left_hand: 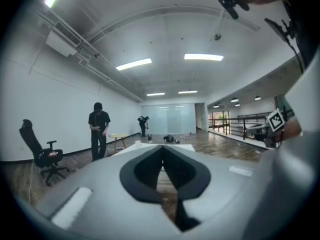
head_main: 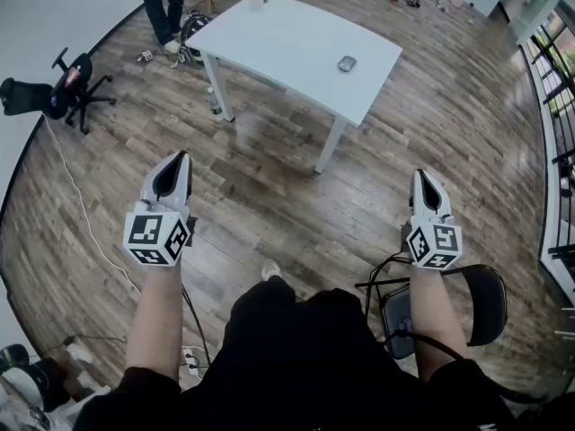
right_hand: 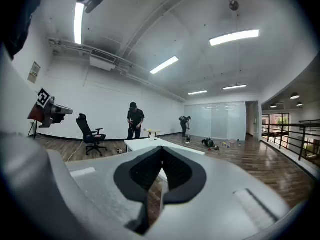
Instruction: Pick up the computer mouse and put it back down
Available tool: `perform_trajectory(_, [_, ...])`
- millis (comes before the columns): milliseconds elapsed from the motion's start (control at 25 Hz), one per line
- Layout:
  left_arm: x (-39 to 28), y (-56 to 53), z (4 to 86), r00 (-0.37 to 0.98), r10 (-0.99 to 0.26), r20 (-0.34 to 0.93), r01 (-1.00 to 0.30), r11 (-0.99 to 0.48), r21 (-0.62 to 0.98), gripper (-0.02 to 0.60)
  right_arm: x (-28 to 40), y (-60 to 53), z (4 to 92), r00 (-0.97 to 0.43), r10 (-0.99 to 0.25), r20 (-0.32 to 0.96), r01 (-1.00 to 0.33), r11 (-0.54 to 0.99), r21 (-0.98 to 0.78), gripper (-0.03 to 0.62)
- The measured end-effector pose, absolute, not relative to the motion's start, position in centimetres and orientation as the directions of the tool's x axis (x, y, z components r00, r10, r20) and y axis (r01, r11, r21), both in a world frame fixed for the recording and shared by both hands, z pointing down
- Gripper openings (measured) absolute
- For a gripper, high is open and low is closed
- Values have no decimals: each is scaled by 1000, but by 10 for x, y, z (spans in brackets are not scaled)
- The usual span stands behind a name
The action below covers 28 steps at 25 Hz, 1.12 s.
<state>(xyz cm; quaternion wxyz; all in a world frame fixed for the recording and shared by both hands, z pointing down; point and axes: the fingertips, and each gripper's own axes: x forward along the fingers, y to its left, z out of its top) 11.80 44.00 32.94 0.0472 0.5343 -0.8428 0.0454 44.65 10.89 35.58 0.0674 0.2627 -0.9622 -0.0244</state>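
Note:
A grey computer mouse (head_main: 347, 63) lies near the right edge of the white table (head_main: 287, 43), well ahead of me across the wooden floor. My left gripper (head_main: 179, 157) is held out at the left, its jaws together with nothing between them. At the right my right gripper (head_main: 421, 176) is likewise shut and empty. Both point about level toward the table and are far short of it. The table's top edge shows beyond the jaw tips of the left gripper (left_hand: 163, 147) and of the right gripper (right_hand: 162, 148); the mouse is not visible in either gripper view.
A black chair (head_main: 449, 308) stands right beside me at the lower right, with cables. An office chair (head_main: 63, 88) is at the far left. One person (head_main: 162, 3) stands beyond the table, another person (right_hand: 185, 125) farther back. A railing (head_main: 552, 106) runs along the right.

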Motion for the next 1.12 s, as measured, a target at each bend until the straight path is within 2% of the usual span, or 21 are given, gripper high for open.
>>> perform_trajectory(240, [59, 403, 311, -397, -912, 103, -918, 393, -56, 5, 377, 95, 351, -866, -490, 100, -485, 872, 70, 2])
perform_trajectory(680, [-52, 314, 323, -404, -904, 138, -915, 401, -48, 5, 248, -17, 373, -867, -487, 103, -486, 873, 30, 2])
perform_trajectory(960, [-111, 241, 314, -405, -899, 169, -914, 391, -109, 5, 197, -82, 379, -863, -487, 133, -489, 872, 19, 2])
perform_trajectory(1120, [-146, 190, 303, -397, -908, 137, -917, 384, -110, 5, 159, -131, 377, -858, -497, 129, -499, 866, 18, 2])
